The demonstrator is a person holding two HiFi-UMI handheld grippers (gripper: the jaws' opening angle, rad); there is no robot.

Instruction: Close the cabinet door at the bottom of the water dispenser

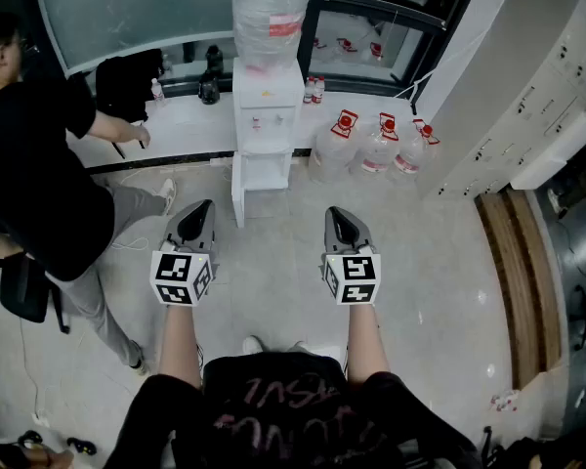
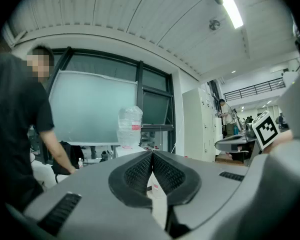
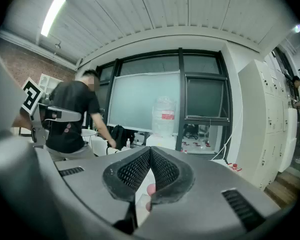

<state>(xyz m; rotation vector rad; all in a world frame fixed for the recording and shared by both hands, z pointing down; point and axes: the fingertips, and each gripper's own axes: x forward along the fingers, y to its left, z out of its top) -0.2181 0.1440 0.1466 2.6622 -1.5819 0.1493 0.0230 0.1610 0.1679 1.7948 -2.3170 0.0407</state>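
I find the water dispenser (image 1: 267, 96) standing on the floor (image 1: 273, 272) against the window ledge (image 1: 181, 120). Its bottom cabinet door (image 1: 238, 191) is swung open, upright. It lies just ahead of my left gripper (image 1: 201, 209), the nearer one. The right gripper (image 1: 338, 215) is further off. Both have jaws together, holding nothing.

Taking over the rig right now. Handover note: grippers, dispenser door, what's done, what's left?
Left gripper: jaws together, empty, held short of the dispenser.
Right gripper: the same, shut and empty.
The white water dispenser with a clear bottle on top stands straight ahead by the window ledge. Its white bottom cabinet door stands open at the cabinet's left edge.
Done: nothing, the door is untouched.
Left: step in and push the door shut, probably with the left gripper.
A person in black stands to the left.
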